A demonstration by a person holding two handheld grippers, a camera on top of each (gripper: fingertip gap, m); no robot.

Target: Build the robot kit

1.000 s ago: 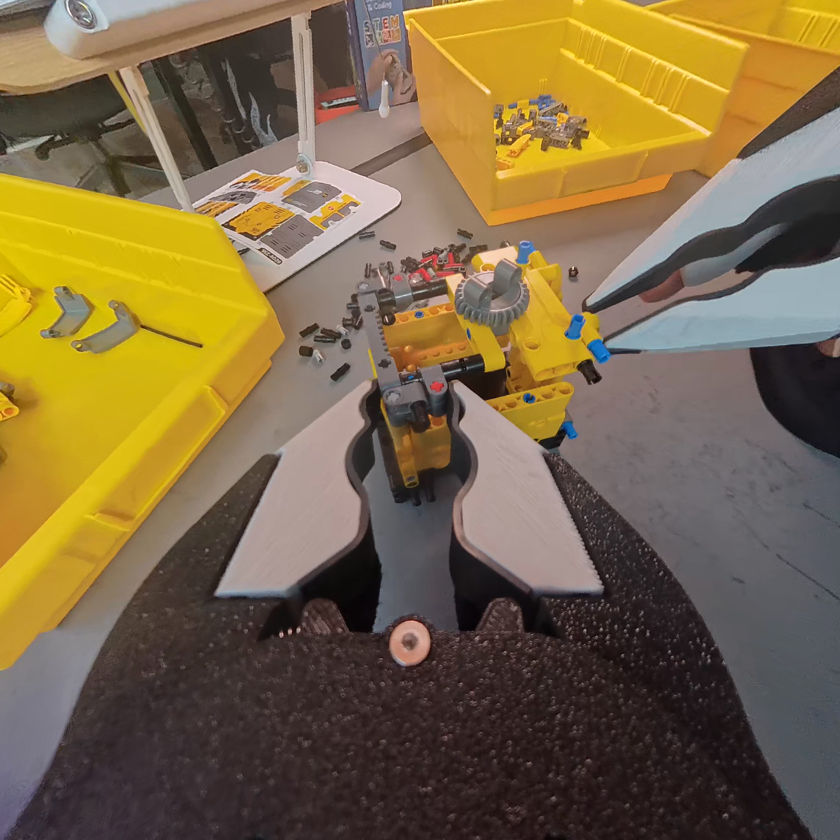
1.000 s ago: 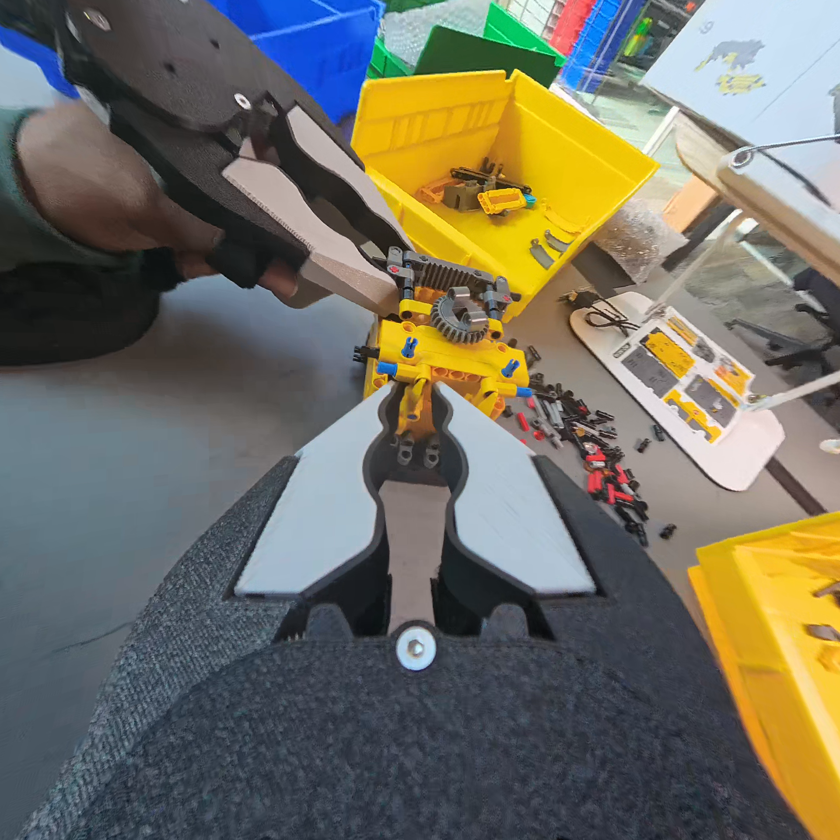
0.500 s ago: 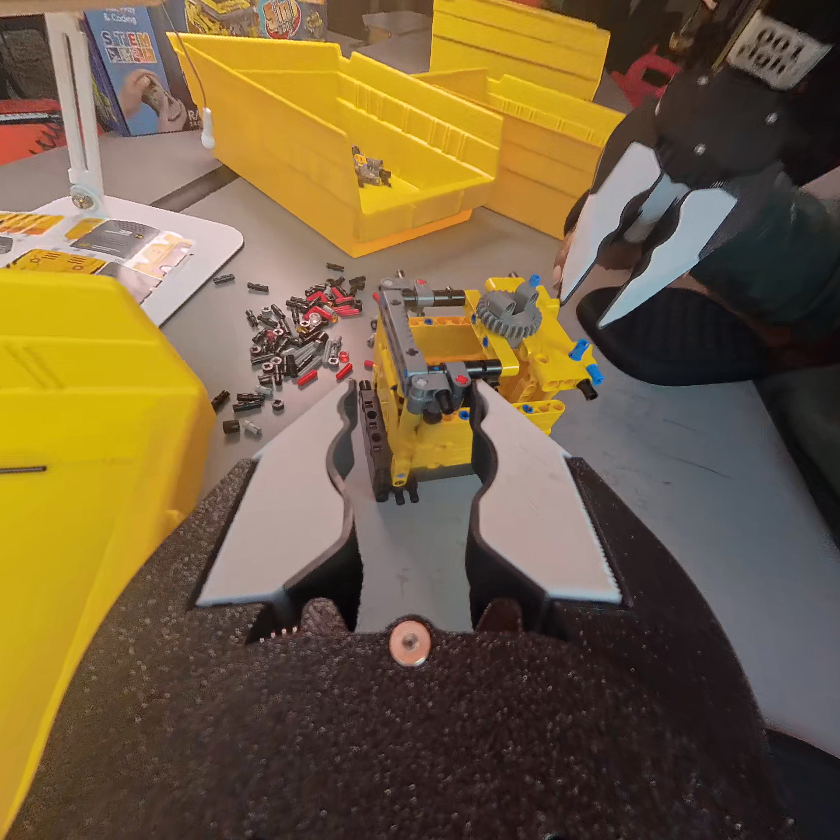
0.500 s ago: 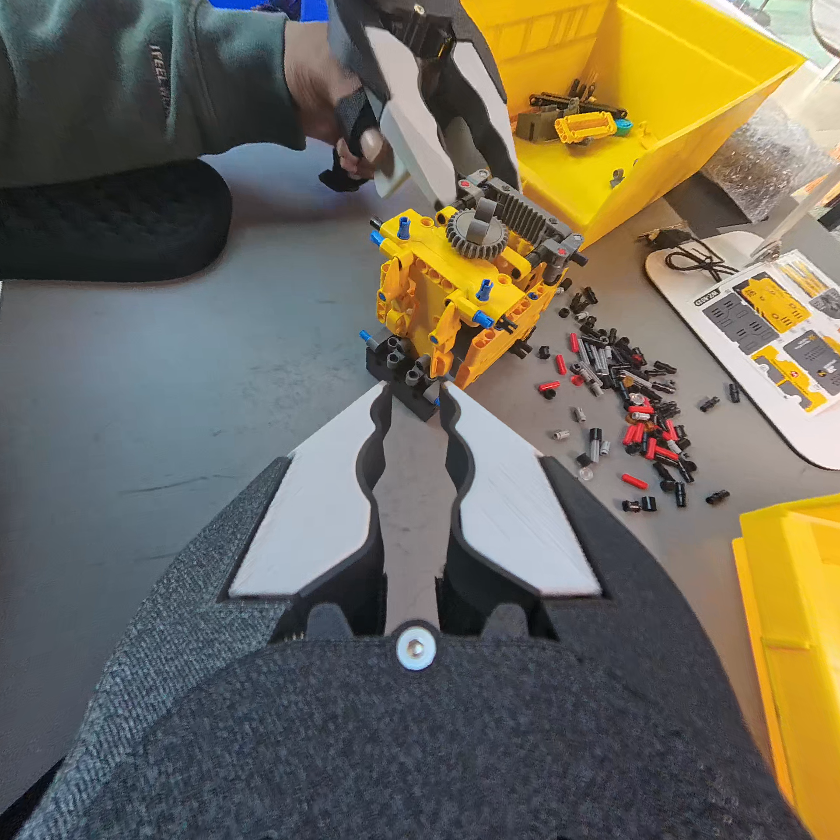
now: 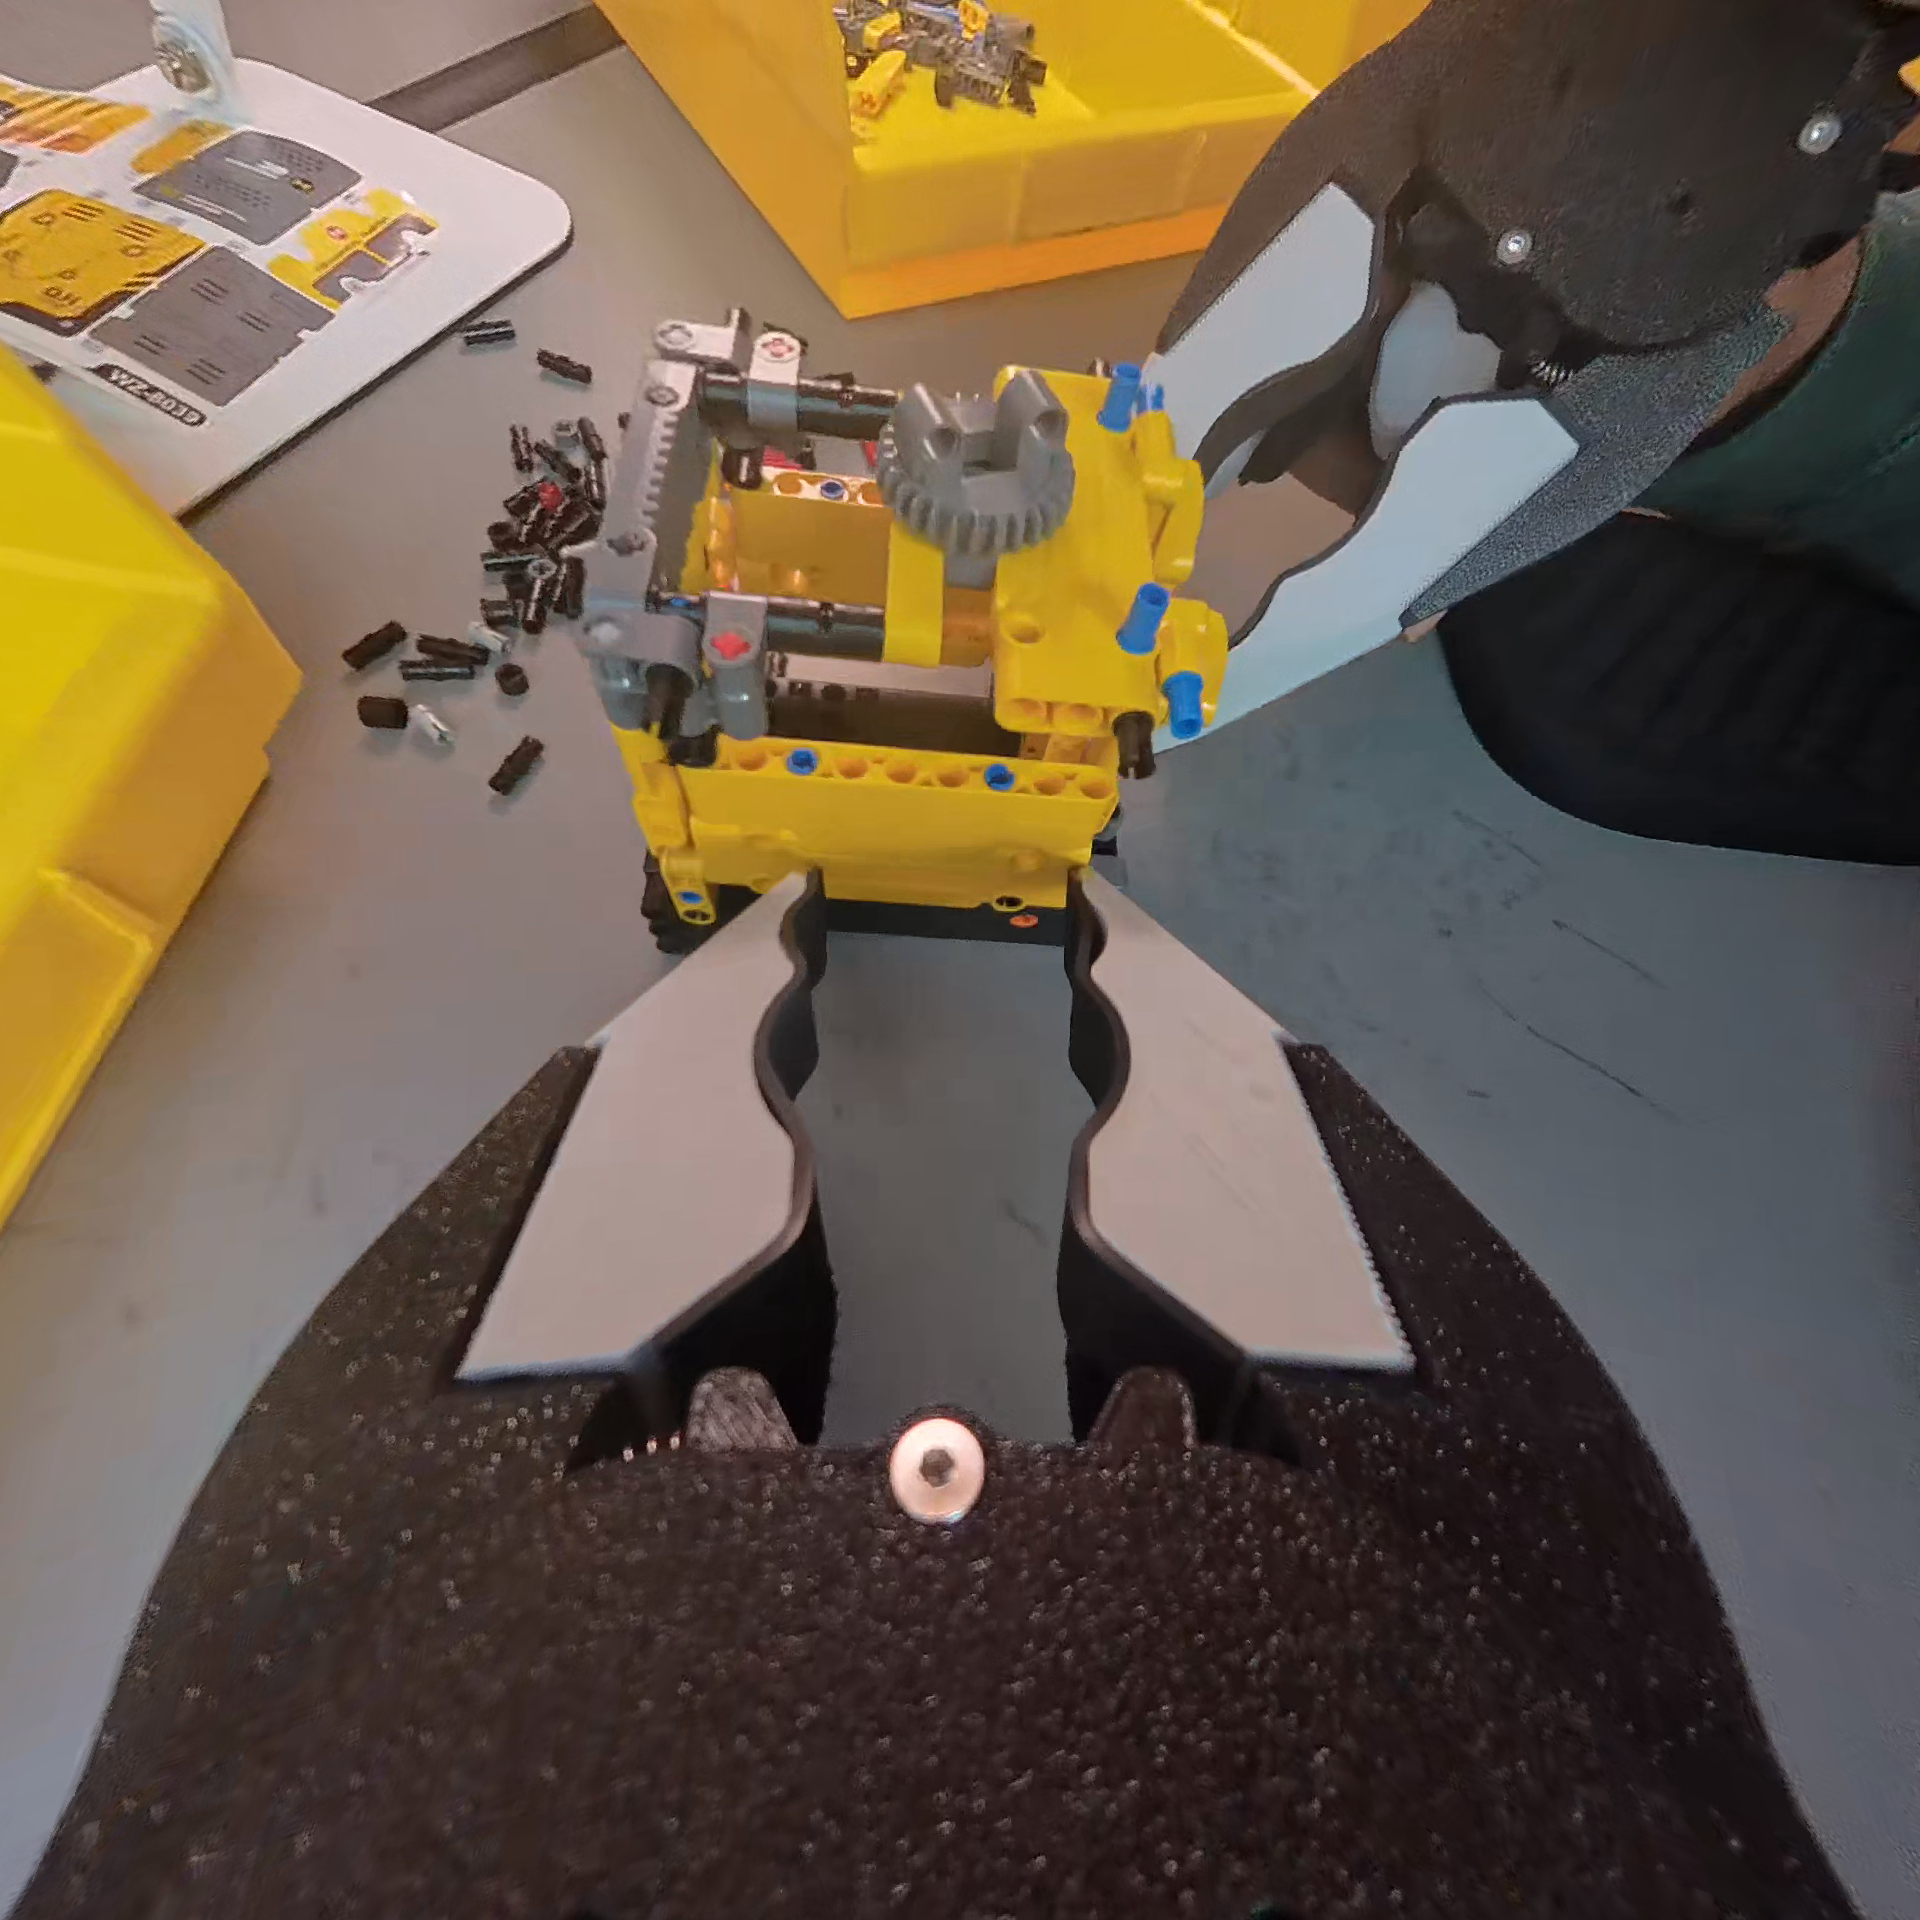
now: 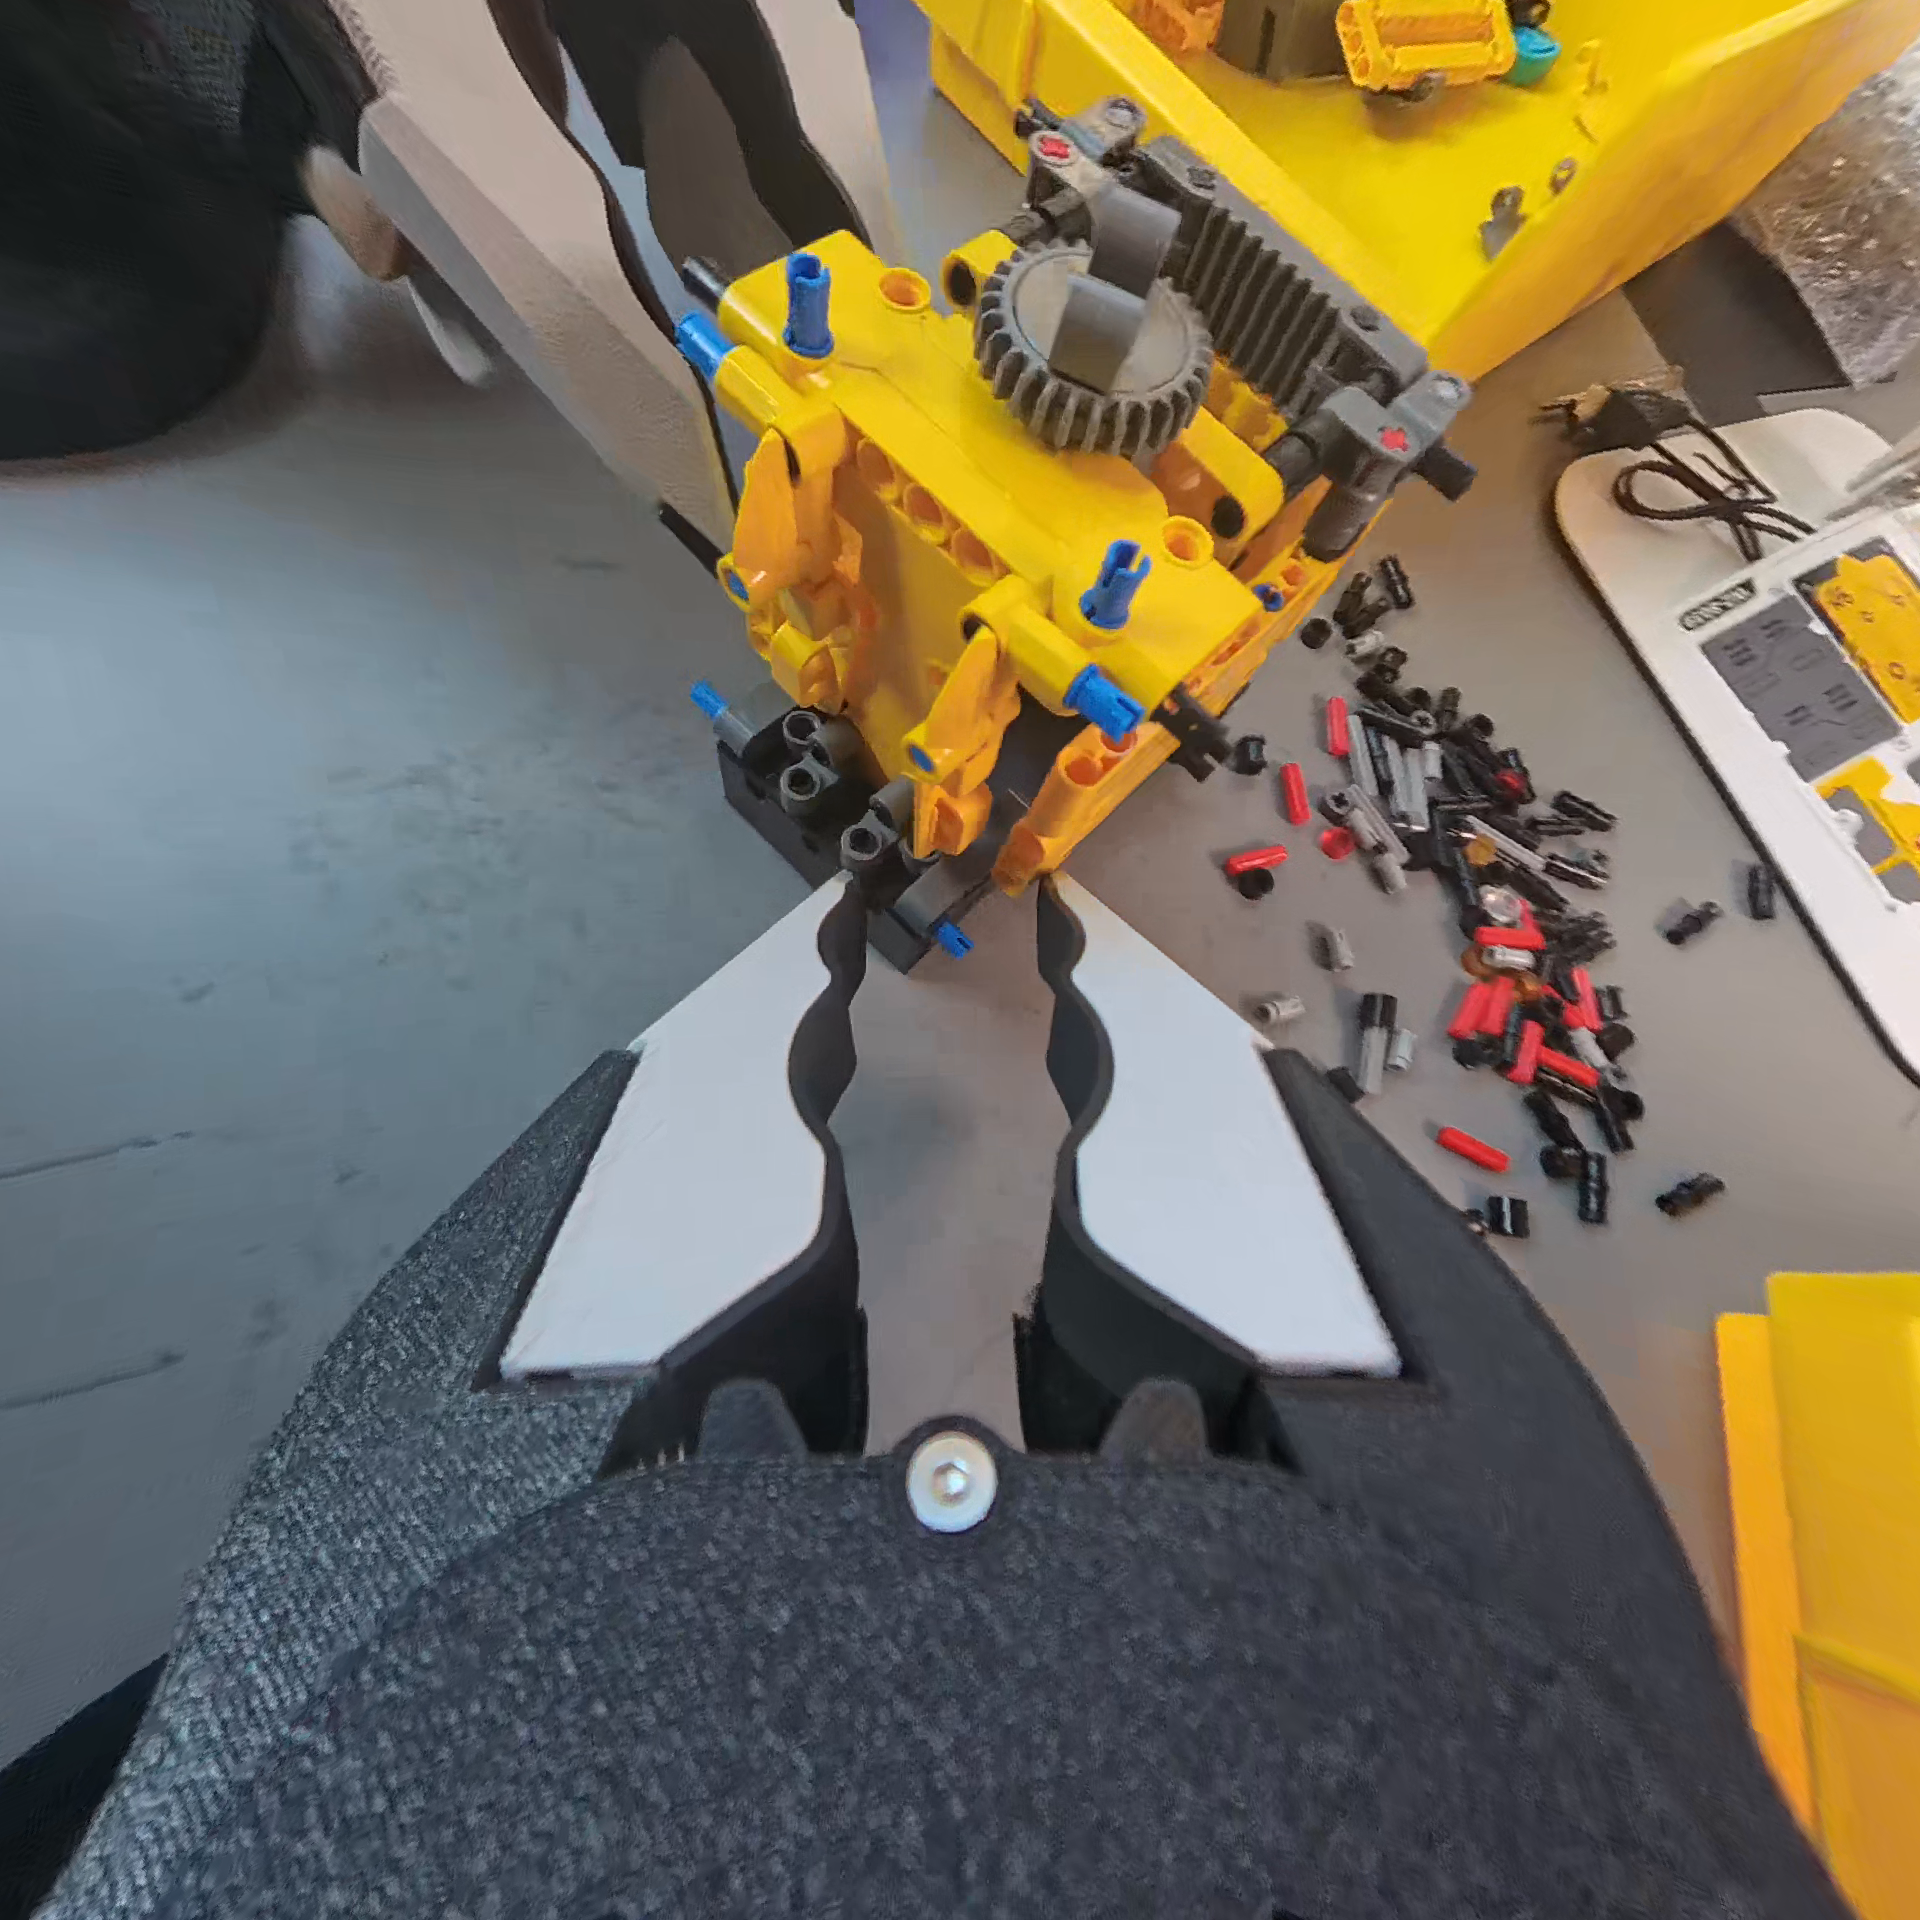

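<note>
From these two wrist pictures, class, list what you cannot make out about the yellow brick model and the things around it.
- Yellow brick model: its underside is hidden by its own body in both views.
- Left gripper: whether the open jaws touch the model's base cannot be told in the left wrist view.
- Yellow bin: cut off by the top edge in the right wrist view.
- Loose pins: too small to sort by type.

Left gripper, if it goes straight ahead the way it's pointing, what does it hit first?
The left gripper, open, points at the yellow brick model. Going straight, it would most likely meet the model's near lower side first, at its black base; the tips look almost at it, though depth is unclear.
</note>
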